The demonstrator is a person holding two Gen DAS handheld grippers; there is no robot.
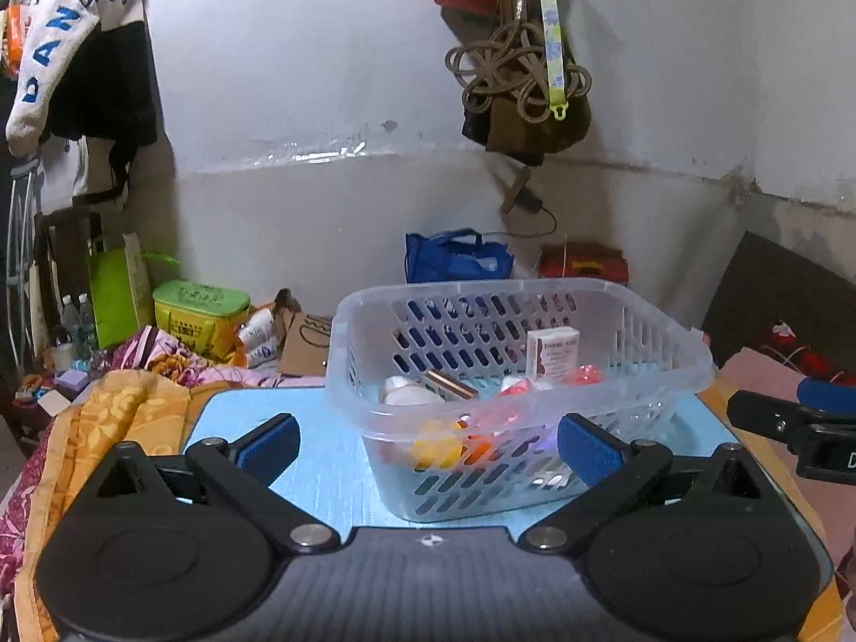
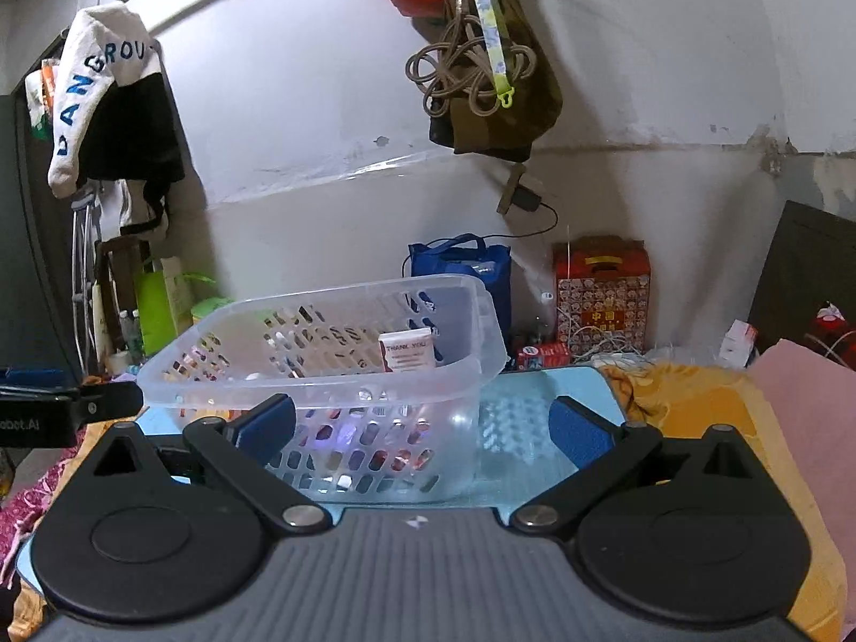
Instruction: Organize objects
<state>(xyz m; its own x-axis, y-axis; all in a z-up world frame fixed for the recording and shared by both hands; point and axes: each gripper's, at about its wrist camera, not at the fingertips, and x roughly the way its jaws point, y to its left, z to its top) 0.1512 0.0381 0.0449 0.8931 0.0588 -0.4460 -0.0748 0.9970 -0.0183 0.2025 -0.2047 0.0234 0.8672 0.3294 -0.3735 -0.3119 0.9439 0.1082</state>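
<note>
A clear plastic basket [image 1: 669,331] stands on a light blue board [image 1: 321,481]. It holds a small white and red box [image 1: 552,353], a copper tube [image 1: 452,385], a white round item [image 1: 409,393], red pieces [image 1: 583,374] and a yellow item [image 1: 436,446]. My left gripper [image 1: 428,446] is open and empty, just in front of the basket. My right gripper [image 2: 422,428] is open and empty; the basket [image 2: 481,331] sits ahead to its left, with the box [image 2: 406,356] visible inside. The right gripper also shows at the right edge of the left wrist view [image 1: 792,422].
The board [image 2: 562,390] lies on orange and floral bedding [image 1: 123,406]. A pink cloth [image 2: 802,401] lies at right. Behind are a blue bag [image 1: 455,257], a red carton [image 2: 602,289], a green tin [image 1: 200,310], bottles and a wall with hanging bags and rope [image 1: 513,75].
</note>
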